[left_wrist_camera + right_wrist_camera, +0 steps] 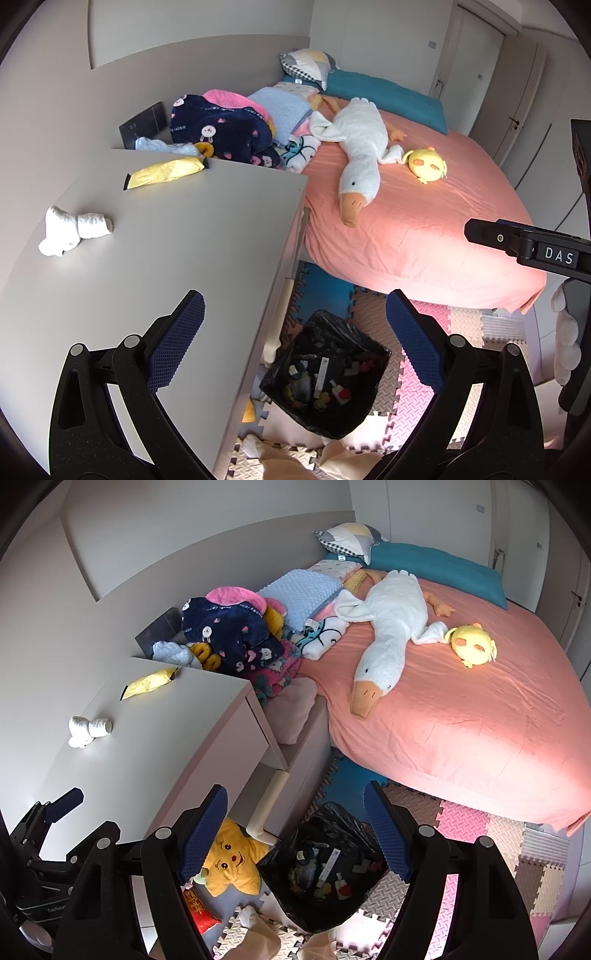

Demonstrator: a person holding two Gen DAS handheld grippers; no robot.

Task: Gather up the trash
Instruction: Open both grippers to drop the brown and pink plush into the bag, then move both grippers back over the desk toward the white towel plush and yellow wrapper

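Observation:
A crumpled white tissue (72,230) and a yellow wrapper (166,171) lie on the grey cabinet top (166,258); both also show in the right wrist view, tissue (88,731) and wrapper (147,683). A bin lined with a black bag (325,373), holding several bits of trash, stands on the floor beside the cabinet and shows in the right wrist view too (325,867). My left gripper (295,339) is open and empty, above the cabinet's edge and the bin. My right gripper (295,830) is open and empty, above the bin.
A bed with a pink sheet (424,221) carries a white goose plush (358,147), a yellow chick plush (428,166) and piled blankets (229,129). Foam mats (480,830) cover the floor. A yellow star plush (232,860) lies by the cabinet.

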